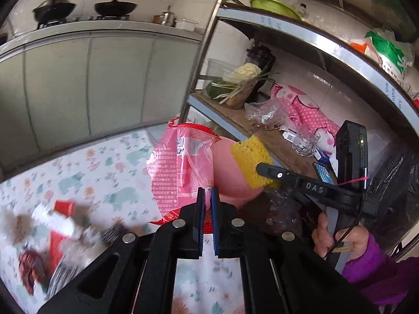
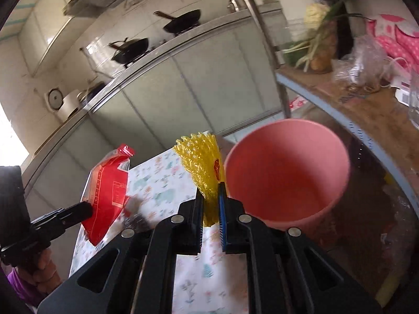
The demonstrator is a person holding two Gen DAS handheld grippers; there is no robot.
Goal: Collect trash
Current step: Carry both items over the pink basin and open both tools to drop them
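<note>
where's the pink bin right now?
In the right wrist view the pink bin sits just right of centre, mouth toward the camera, beside the yellow mesh clamped in the right gripper, below the shelf.

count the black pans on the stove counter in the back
2. One wok with a lid sits at the left end of the stove, the other open wok beside it to the right. More may be hidden beyond the frame.

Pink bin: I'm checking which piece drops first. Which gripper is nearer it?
Right. The right gripper, holding yellow mesh, is at the pink bin rim; the left gripper, holding the red wrapper, sits farther back.
</note>
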